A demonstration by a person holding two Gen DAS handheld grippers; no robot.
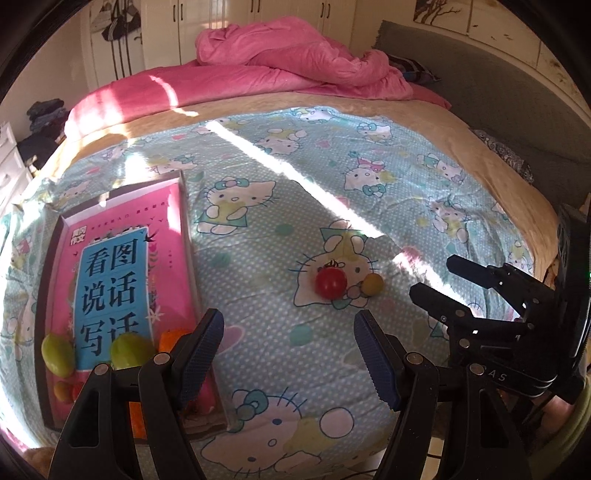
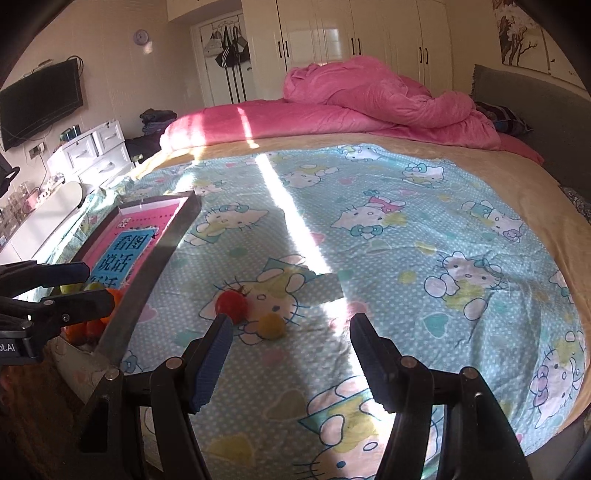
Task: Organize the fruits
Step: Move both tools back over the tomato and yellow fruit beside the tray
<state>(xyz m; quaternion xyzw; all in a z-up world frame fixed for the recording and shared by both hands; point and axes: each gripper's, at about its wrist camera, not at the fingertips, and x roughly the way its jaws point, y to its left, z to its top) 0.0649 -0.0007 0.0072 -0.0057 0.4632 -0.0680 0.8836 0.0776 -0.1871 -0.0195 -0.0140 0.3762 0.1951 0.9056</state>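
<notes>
Ahead of the grippers spreads a wide bed under a pale blue cartoon-cat sheet (image 2: 369,229), crossed by a bright strip of sunlight (image 2: 295,221). Beyond it lies a crumpled pink quilt (image 2: 388,96), with glossy white wardrobe doors (image 2: 332,33) behind. To the far left hang a black flat television (image 2: 40,99) and a small round wall clock (image 2: 140,36), above a white drawer chest (image 2: 96,147). A grey padded headboard (image 2: 535,107) stands right.

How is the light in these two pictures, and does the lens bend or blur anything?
Left wrist view: a hard sunlight stripe crosses the cartoon sheet diagonally; the red tomato stays sharp; the bed's edges curve like a barrel. Right wrist view: the same stripe washes out the print under it; the tray rim glares; the dark corners are vignetted.
</notes>
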